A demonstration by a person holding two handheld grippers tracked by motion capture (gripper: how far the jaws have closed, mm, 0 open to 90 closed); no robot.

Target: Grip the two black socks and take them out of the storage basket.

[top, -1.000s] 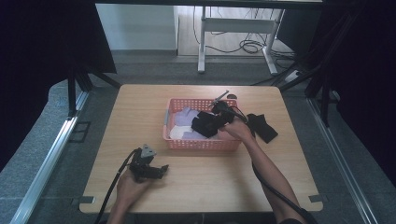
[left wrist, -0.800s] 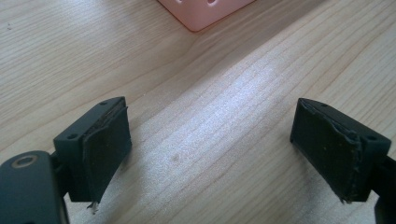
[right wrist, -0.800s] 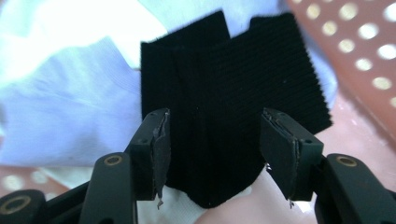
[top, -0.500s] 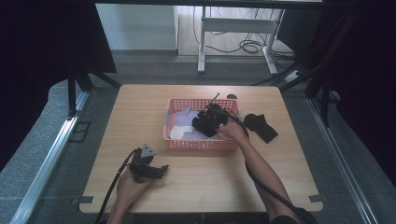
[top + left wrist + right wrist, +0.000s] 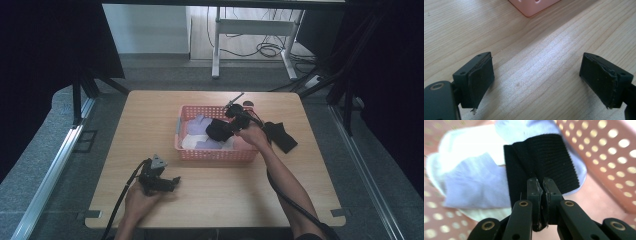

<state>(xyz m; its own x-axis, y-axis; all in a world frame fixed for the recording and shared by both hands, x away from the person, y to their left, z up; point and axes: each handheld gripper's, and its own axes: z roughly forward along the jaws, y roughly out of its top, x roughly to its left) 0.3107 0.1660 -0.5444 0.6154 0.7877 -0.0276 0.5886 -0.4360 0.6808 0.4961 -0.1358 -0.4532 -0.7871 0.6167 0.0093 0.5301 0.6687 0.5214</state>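
We note the right gripper (image 5: 226,128) reaching into the pink perforated plastic basket (image 5: 215,154) from its three o'clock side, at the centre of the pale wooden table (image 5: 150,110). In the right gripper view (image 5: 541,192) its jaws have just been closing and now sit pressed together on the edge of a black ribbed sock (image 5: 541,162), a fold of the fabric caught between the pads. In the high view the black ribbed sock (image 5: 216,130) hangs bunched at the gripper's tip, over the middle of the basket.

Under the sock we see pale lilac socks (image 5: 471,185) and a white sock (image 5: 466,142) lying in the basket, lilac pieces (image 5: 199,125) toward nine o'clock of the held sock in the high view.

A second black sock (image 5: 281,136) lies flat on the table just outside the basket's wall, at three o'clock of it.

The left gripper (image 5: 161,182) rests low on the table at about seven o'clock of the basket, well apart from it, held in the person's left hand (image 5: 141,196). In the left gripper view (image 5: 537,80) its jaws stand spread wide with bare wood grain between them; the basket's corner (image 5: 531,6) shows at twelve o'clock.
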